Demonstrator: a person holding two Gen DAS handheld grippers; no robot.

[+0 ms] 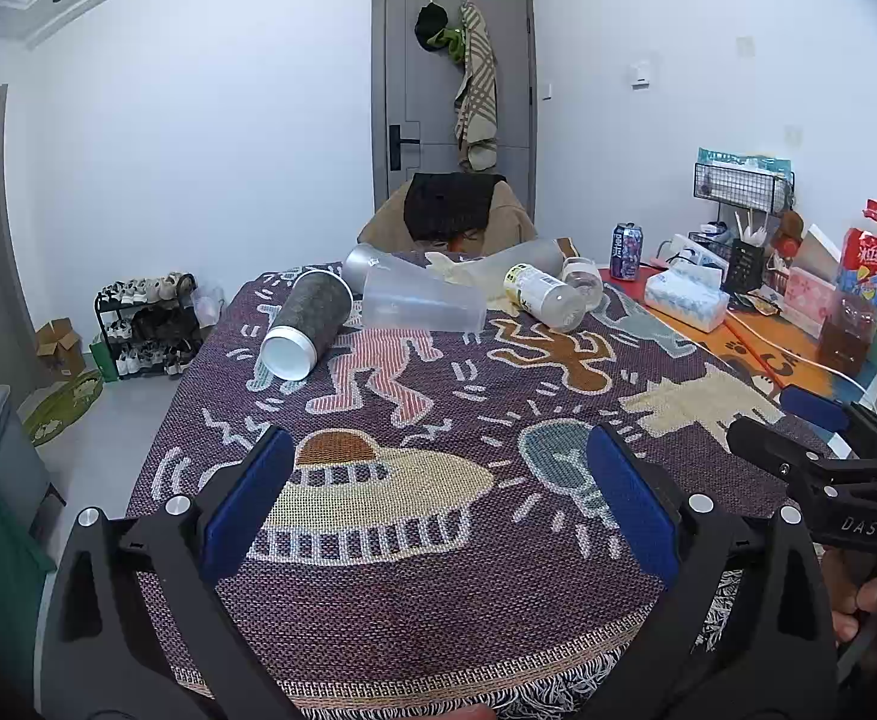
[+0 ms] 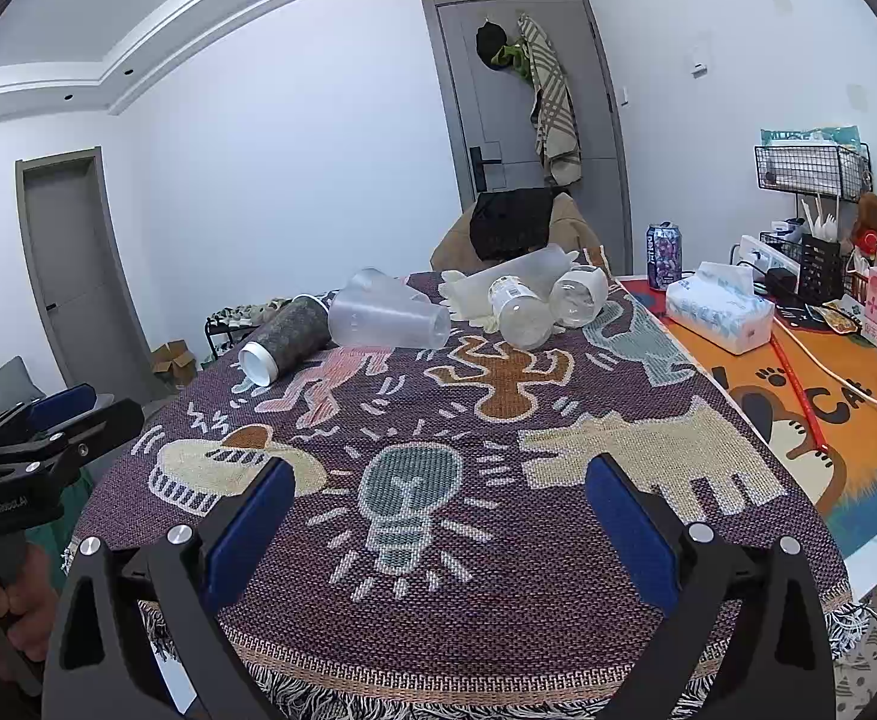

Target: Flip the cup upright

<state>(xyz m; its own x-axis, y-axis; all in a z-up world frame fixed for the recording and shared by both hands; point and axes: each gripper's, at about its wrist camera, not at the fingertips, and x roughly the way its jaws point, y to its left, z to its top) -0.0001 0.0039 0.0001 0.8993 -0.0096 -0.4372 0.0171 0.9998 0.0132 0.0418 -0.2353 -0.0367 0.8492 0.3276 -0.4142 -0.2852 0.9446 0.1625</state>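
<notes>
Lying toppled near the far edge of the table [image 1: 738,360], on the patterned woven blanket [image 1: 438,570]: a cluster of cups and bottles. Resting on its side toward the far-left corner, a dark speckled cup [image 1: 306,324] [image 2: 285,339] with its white base pointing at the near-left. Lying just beside it, touching or nearly so, a clear plastic cup [image 1: 423,300] [image 2: 387,318], rim pointing right. Sitting behind that, a grey metallic cup [image 1: 357,261], partly hidden. Lying to the right, a clear bottle with a yellow-green label [image 1: 543,297] [image 2: 519,309], a small clear jar [image 1: 582,279] [image 2: 579,294] and a long frosted cup [image 1: 519,261] [image 2: 516,273] behind them.

Hovering over the near edge, well apart from the cups, left gripper [image 1: 438,498] spread wide, blue pads [image 1: 249,504] grasping nothing. Hovering likewise over the near edge, right gripper [image 2: 438,516] released, pads [image 2: 630,516] wide and bare. Showing at the right rim of the left view, the other gripper with a hand [image 1: 876,606] under it.

Standing along the right edge on an orange mat [image 2: 798,420]: a purple drink can [image 1: 626,251] [image 2: 664,255], a tissue pack [image 1: 685,299] [image 2: 719,311], a black wire rack [image 2: 813,165].
</notes>
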